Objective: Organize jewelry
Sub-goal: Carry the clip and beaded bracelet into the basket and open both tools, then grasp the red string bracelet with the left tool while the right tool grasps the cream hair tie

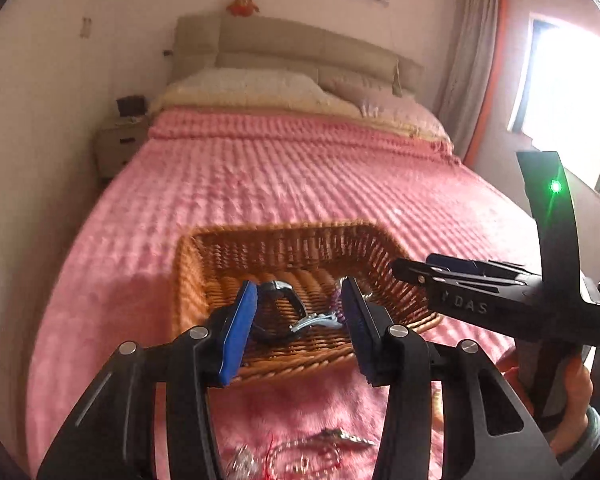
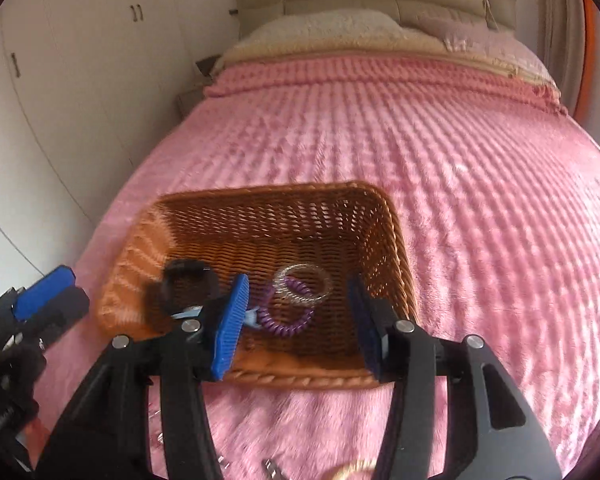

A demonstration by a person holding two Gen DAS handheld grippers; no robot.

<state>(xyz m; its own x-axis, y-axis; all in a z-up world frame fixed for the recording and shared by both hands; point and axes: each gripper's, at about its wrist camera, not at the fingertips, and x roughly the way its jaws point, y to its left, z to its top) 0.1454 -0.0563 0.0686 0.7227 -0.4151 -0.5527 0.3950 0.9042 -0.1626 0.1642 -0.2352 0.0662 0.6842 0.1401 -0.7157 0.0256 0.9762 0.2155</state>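
A brown wicker basket sits on the pink bedspread. Inside lie a black watch, a light blue hair clip, a purple spiral hair tie and a clear bangle. My left gripper is open and empty over the basket's near edge. My right gripper is open and empty above the basket's near side; it also shows in the left wrist view. Loose silver and red jewelry lies on the bedspread under my left gripper.
The pink bedspread stretches far beyond the basket to pillows and a beige headboard. A nightstand stands at the left. A window is at the right. A gold ring-like piece lies at the bottom edge.
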